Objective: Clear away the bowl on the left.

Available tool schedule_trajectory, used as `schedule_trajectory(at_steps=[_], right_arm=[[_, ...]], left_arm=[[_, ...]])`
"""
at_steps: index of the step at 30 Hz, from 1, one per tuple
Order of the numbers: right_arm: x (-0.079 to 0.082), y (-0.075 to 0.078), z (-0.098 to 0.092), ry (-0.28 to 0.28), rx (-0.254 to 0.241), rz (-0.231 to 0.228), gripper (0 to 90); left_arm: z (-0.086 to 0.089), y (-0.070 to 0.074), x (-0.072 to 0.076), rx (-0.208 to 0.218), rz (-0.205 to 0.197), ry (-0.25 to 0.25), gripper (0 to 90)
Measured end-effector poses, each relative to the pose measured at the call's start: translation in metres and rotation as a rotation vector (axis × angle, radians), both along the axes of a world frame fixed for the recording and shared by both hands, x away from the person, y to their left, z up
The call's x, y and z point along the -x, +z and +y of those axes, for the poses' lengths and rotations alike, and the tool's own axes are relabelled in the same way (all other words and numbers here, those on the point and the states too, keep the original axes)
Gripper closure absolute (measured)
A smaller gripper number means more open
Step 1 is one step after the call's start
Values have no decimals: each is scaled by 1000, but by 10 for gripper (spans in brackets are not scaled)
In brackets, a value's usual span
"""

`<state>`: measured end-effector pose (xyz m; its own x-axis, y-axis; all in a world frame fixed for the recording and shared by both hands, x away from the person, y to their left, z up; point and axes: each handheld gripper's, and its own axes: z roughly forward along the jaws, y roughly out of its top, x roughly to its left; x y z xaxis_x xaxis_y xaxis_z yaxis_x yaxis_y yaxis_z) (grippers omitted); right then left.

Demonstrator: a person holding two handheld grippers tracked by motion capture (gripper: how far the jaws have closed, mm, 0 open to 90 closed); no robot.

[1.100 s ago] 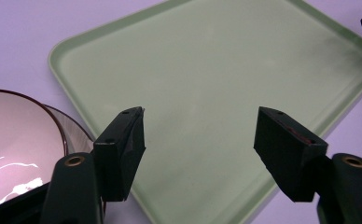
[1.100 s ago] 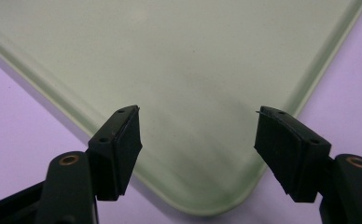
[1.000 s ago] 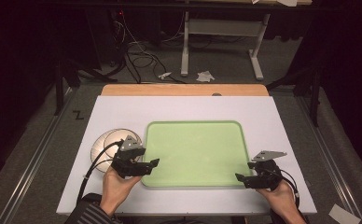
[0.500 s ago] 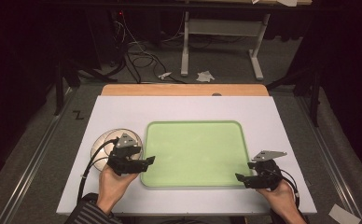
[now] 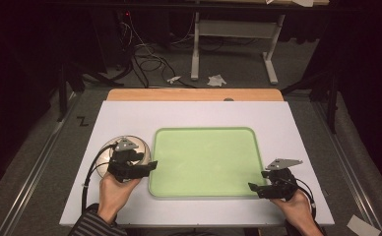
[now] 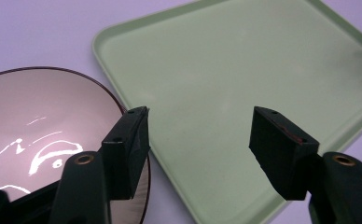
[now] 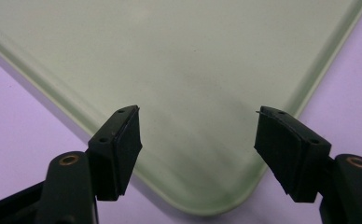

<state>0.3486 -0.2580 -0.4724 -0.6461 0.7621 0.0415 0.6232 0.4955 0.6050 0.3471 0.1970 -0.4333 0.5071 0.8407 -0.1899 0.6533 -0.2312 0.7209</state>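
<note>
At the left of the high view, the person's left hand comes up from the bottom edge in a striped sleeve, holding the left gripper over the white surface. It sits over the near right part of a shiny round bowl and points right, toward the left rim of the green tray. In the left gripper view its jaws stand wide apart and released, holding nothing: one jaw hangs over the bowl's rim, the other over the tray's floor. Whether either jaw touches what lies beneath cannot be told.

The tray lies in the middle of the surface, just beside the bowl, with nothing on it.

At the right, the right hand rests near the surface's front edge, with the right gripper aimed left at the tray's near right corner. In the right gripper view its jaws are likewise spread wide and released, straddling that rounded corner of the tray without gripping it.

Compared with a second ago, the left gripper has drawn slightly back and leftward, farther over the bowl; the right gripper has kept its place.
</note>
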Motion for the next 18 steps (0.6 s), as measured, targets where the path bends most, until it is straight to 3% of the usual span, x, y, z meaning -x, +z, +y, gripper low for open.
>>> schedule_trajectory(at_steps=[3,11,18], right_arm=[[-1,0,0,3,0,0,326],[0,0,0,1,-1,2,327],[0,0,0,3,0,0,327]], left_arm=[[3,0,-1,3,-1,5,374],[21,2,-5,64,8,58,371],[34,2,-9,51,8,102,357]])
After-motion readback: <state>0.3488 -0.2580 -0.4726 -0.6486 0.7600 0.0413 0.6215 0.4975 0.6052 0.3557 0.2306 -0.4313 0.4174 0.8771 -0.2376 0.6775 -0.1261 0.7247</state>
